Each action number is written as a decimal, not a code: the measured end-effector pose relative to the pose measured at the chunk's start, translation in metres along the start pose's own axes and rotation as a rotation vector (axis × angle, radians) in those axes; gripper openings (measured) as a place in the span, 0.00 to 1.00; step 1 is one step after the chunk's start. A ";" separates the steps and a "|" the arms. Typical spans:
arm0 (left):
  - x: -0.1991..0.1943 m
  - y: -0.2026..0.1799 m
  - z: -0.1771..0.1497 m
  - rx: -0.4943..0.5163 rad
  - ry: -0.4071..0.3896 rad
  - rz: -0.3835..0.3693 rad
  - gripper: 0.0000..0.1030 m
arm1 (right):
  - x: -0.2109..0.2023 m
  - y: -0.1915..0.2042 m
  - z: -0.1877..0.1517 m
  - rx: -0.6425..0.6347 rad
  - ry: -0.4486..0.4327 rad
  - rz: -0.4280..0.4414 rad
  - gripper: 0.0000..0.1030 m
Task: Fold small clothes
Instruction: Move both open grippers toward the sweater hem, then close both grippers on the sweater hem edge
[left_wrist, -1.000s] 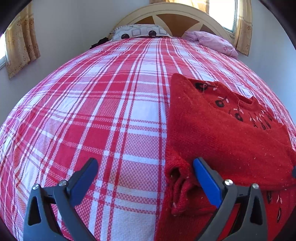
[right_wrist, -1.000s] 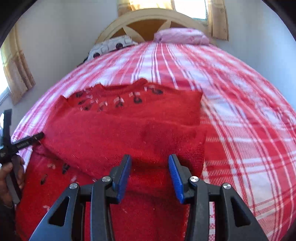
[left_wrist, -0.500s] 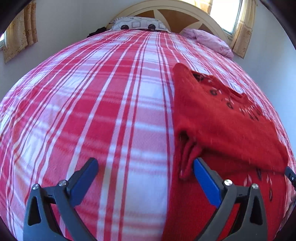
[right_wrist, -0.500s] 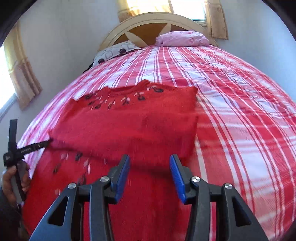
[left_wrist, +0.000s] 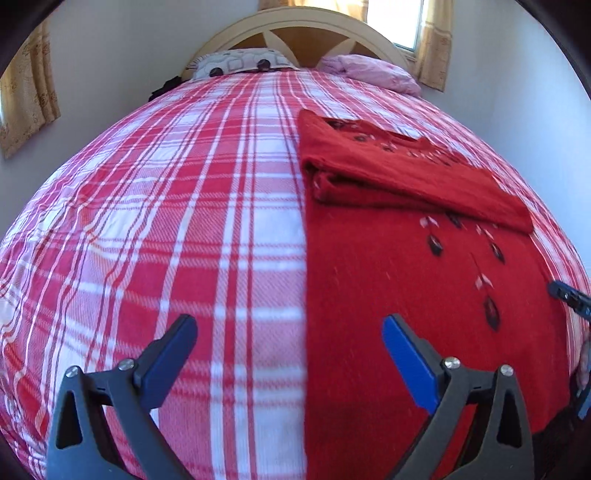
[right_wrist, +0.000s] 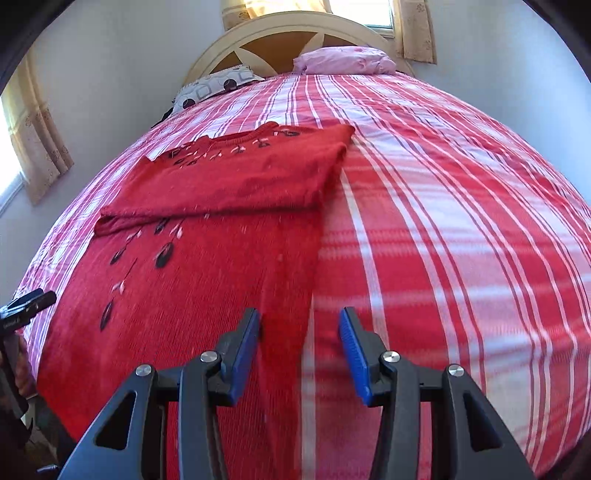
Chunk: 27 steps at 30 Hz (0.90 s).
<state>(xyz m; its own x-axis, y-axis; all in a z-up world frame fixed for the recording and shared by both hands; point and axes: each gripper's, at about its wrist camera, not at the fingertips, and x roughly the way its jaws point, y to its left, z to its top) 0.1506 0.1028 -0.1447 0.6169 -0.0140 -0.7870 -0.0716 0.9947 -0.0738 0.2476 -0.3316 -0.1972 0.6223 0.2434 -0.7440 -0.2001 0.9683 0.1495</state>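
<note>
Sweater: red knit sweater (left_wrist: 424, 295) lies flat on the plaid bedspread (left_wrist: 184, 221), on the near half of the bed, with its neckline toward the headboard (left_wrist: 306, 22) and its hem toward the person at the foot.
Why it lies so: sleeves are crossed over the chest in a thick band (right_wrist: 236, 181), so the body is a plain rectangle ready, I'd say, for a hem-to-collar fold.
Long axis: runs from hem to collar, straight up the bed toward the pillows; the sleeve band lies across it.
Which way it faces: front side up, the dark leaf embroidery (right_wrist: 162, 254) showing below the band and at the neck.
Left gripper: left gripper (left_wrist: 291, 328) hovers with jaws spread wide and nothing between them; it straddles the sweater's left edge, one finger over the plaid, the other over red knit.
Right gripper: right gripper (right_wrist: 299, 325) stands about half open, empty, and straddles the sweater's right edge, with the left pad over wool and the right pad over bedspread.
Why they are held so: each tong sits low on its own side edge near the hem, which looks like lining up to pinch the two bottom corners together.
Step in hand: approach to the hem, not yet a grip.
Watch for: thick wool could slip or bunch if only one layer is caught.
Elsewhere: pink pillow (right_wrist: 343, 59) and patterned pillow (right_wrist: 214, 85) are well apart from the work.
</note>
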 end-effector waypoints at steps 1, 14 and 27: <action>-0.002 -0.001 -0.004 0.008 0.005 -0.005 0.93 | -0.004 0.000 -0.006 0.003 0.001 0.003 0.45; -0.030 -0.005 -0.063 0.052 0.073 -0.055 0.78 | -0.046 0.005 -0.068 -0.003 0.058 0.002 0.45; -0.048 -0.018 -0.090 0.093 0.074 -0.069 0.62 | -0.072 0.003 -0.114 -0.019 0.129 0.096 0.45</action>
<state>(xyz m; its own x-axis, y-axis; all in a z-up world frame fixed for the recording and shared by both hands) 0.0523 0.0767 -0.1608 0.5584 -0.0867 -0.8250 0.0438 0.9962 -0.0750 0.1160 -0.3527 -0.2179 0.4977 0.3245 -0.8044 -0.2689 0.9394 0.2125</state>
